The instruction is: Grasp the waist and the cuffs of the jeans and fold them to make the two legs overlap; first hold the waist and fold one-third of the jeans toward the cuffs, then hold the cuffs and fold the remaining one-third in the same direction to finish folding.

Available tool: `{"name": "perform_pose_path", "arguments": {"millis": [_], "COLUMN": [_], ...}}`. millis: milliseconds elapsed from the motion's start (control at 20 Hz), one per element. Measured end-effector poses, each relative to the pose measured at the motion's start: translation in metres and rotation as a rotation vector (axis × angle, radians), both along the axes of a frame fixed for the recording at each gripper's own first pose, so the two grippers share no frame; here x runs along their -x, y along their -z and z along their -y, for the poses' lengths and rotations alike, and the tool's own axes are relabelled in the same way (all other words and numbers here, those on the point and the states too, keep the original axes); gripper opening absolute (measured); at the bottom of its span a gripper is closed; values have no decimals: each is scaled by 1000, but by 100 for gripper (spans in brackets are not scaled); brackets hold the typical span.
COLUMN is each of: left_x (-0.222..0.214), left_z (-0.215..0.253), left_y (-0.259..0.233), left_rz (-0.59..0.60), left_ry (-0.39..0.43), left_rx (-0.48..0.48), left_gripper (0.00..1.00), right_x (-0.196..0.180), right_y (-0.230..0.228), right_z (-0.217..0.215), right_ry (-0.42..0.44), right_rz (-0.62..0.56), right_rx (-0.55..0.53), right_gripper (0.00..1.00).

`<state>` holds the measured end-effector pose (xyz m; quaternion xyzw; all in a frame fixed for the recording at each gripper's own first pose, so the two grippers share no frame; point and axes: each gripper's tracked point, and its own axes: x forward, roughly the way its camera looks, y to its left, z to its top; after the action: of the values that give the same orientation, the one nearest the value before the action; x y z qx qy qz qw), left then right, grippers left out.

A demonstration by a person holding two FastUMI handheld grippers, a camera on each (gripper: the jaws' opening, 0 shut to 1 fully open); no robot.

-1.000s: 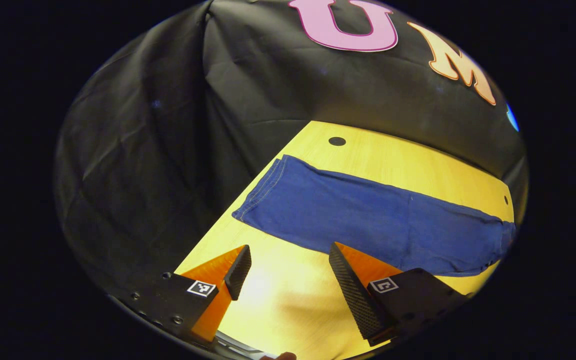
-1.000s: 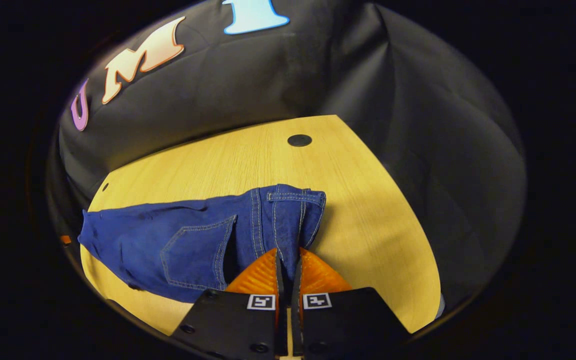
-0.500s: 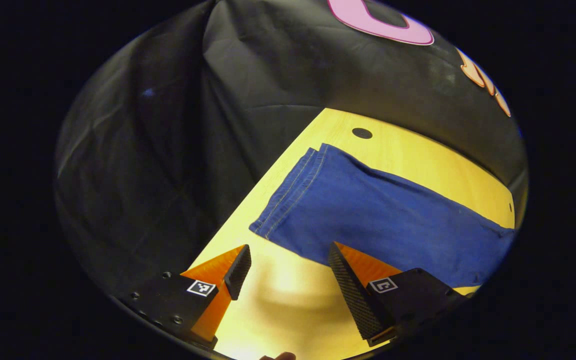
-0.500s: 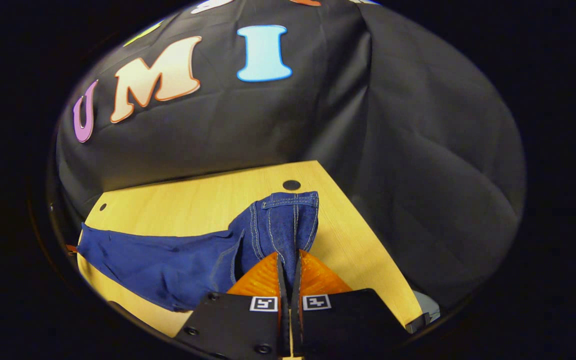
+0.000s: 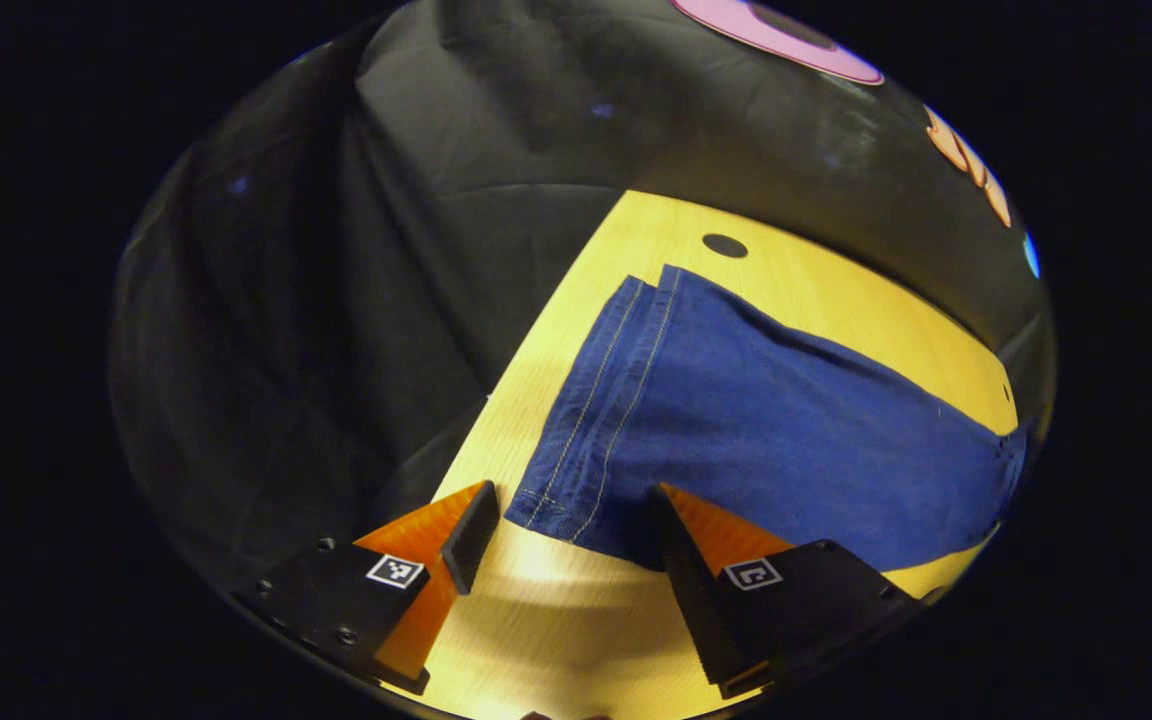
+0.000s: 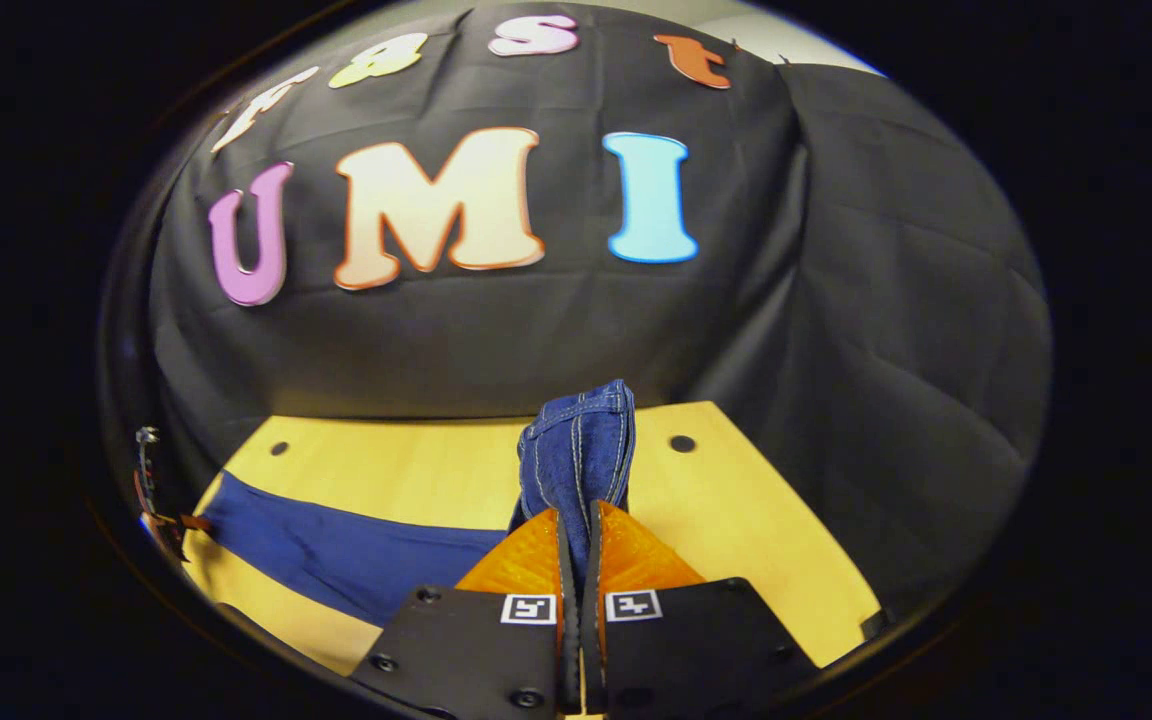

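Note:
Blue jeans lie lengthwise on the yellow wooden table, legs overlapped. In the left gripper view the stitched cuff end is nearest me. My left gripper is open just above the table, and the cuff's near corner reaches in between its fingers. In the right gripper view my right gripper is shut on the waist, which stands lifted and bunched above the fingers. The rest of the jeans trails flat to the left on the table.
The black cloth wall runs close behind the table and along its sides. Small dark holes mark the tabletop's far corners. The table's left edge runs beside the cuffs. Bare wood lies behind the jeans.
My right gripper has raised the waist off the table, so it now stands upright. My left gripper has moved forward to the cuffs, staying open.

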<state>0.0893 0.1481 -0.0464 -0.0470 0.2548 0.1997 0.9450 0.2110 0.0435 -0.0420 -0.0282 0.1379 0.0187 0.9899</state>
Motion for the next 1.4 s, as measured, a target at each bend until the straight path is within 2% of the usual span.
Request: {"name": "perform_pose_path", "arguments": {"millis": [50, 100, 300, 350, 500, 550, 600, 700, 800, 900, 1000, 1100, 1150, 1200, 1300, 1350, 1400], "left_x": [3, 3, 14, 12, 9, 7, 8, 4, 6, 3, 4, 2, 1, 2, 5, 6, 6], "left_z": [-7, -4, -13, -18, -19, -21, -20, -17, -16, -16, -15, -15, -13, -10, 5, 9, 12], "left_y": [19, 12, 0, -1, 1, 4, 3, 8, 6, 8, 7, 6, 3, -4, -24, -33, -42], "left_rz": [-4, 6, 13, 14, 35, 44, 53, 66, 71, 68, 64, 74, 82, 101, 163, 189, 213], "left_ry": [13, 18, 63, 73, 102, 100, 104, 111, 113, 114, 120, 121, 124, 132, 161, 169, 179], "left_rx": [4, -2, -5, -4, 8, 19, 23, 29, 26, 23, 22, 38, 52, 63, 98, 107, 107], "left_gripper": [92, 90, 76, 66, 45, 29, 22, 14, 6, 2, 0, 0, 0, 0, 0, 0, 0], "right_x": [1, 3, 11, 12, 14, 14, 13, 13, 14, 14, 21, 26, 22, 20, 17, 17, 17], "right_y": [0, 2, 42, 57, 110, 128, 150, 185, 191, 190, 172, 146, 131, 121, 102, 92, 86], "right_z": [-24, -51, -145, -166, -215, -227, -233, -244, -248, -250, -261, -267, -260, -251, -229, -217, -205], "right_ry": [-36, -78, -260, -307, -410, -430, -442, -447, -427, -425, -470, -502, -492, -482, -453, -435, -416], "right_rz": [2, 4, -46, -66, -148, -179, -213, -273, -298, -292, -284, -226, -185, -150, -113, -102, -90], "right_rx": [-25, -42, -131, -151, -205, -219, -225, -226, -235, -249, -312, -349, -341, -327, -301, -296, -286], "right_gripper": [0, 4, 3, 4, 4, 4, 4, 4, 3, 5, 16, 71, 99, 96, 96, 89, 96]}}
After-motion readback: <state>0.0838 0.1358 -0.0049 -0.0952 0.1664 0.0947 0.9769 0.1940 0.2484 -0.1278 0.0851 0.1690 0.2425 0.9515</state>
